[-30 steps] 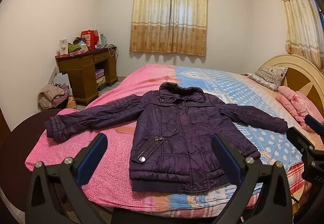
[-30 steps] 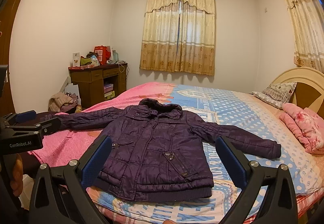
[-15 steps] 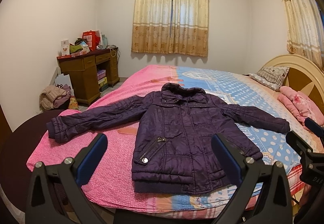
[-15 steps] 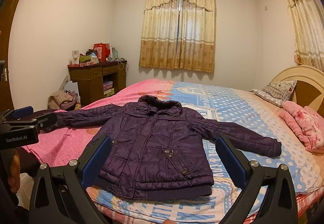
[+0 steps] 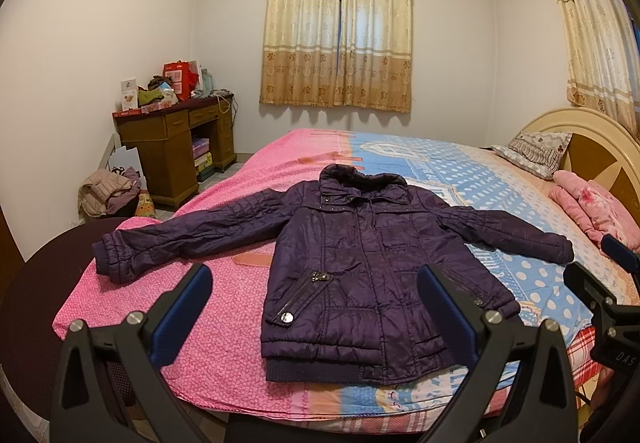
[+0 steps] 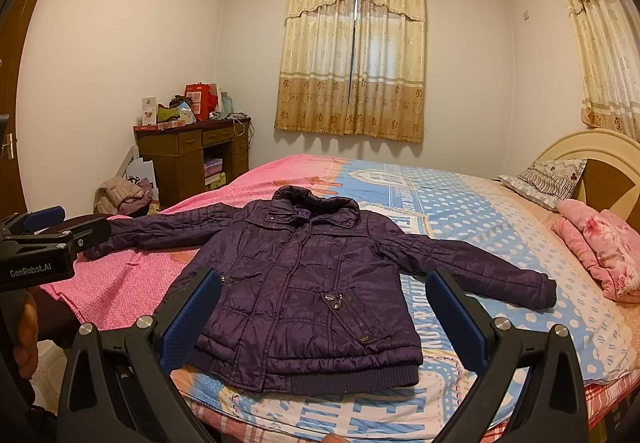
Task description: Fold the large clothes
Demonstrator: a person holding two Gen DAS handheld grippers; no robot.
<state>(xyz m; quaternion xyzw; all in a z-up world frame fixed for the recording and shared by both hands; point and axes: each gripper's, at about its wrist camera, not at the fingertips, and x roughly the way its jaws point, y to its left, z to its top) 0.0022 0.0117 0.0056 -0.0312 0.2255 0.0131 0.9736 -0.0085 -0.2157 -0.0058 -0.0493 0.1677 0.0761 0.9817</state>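
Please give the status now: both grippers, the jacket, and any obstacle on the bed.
Left gripper and right gripper: jaws open, empty, short of the bed. Purple jacket flat, unfolded, sleeves spread. Pink bedding lies apart, near the headboard.

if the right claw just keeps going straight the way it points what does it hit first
Most likely the purple jacket lying flat on the bed: the open right claw frames its lower front. Depth is unclear, so the hem may come first.

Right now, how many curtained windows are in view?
2. One curtained window sits on the far wall beyond the bed; a second hangs on the right wall above the headboard.
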